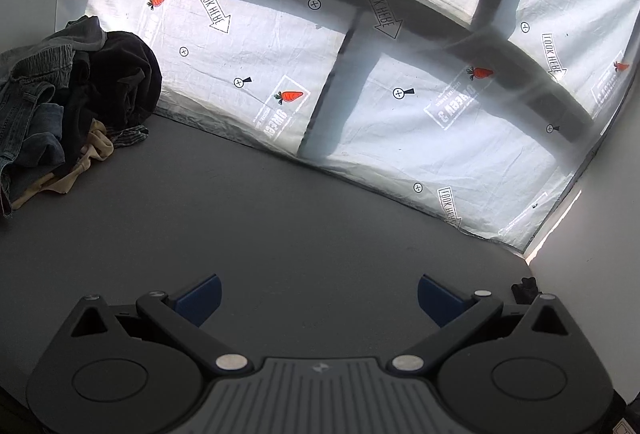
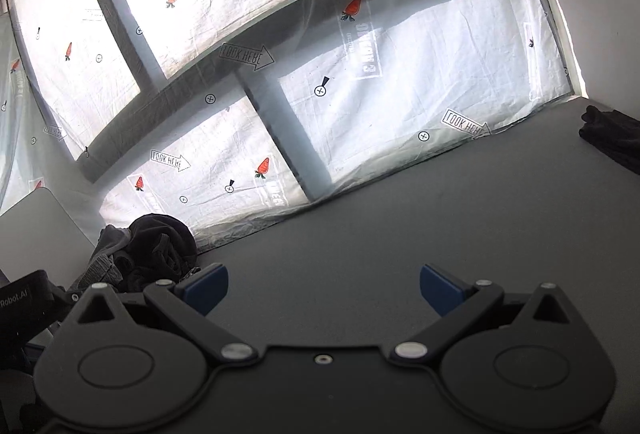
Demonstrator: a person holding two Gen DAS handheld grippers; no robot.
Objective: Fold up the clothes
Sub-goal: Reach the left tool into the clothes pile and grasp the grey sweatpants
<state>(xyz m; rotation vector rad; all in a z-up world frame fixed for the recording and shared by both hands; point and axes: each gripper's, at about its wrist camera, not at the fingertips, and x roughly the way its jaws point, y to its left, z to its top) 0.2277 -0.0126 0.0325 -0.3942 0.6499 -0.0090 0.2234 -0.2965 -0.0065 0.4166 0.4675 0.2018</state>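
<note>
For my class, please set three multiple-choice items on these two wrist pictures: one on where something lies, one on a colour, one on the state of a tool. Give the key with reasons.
1. Where does the pile of unfolded clothes lie on the grey table?
A. At the far left, by the window sheet
B. Between the left tool's fingers
C. At the right edge

2. What colour are the pads on the right tool?
A. Red
B. Blue
C. Yellow

3. How does the left tool stand?
A. Shut on a garment
B. Shut on nothing
C. Open and holding nothing

Key: 1 A, the heap sits at the far left against the printed sheet; 2 B, both pads show blue; 3 C, bare table shows between its spread fingers.
</note>
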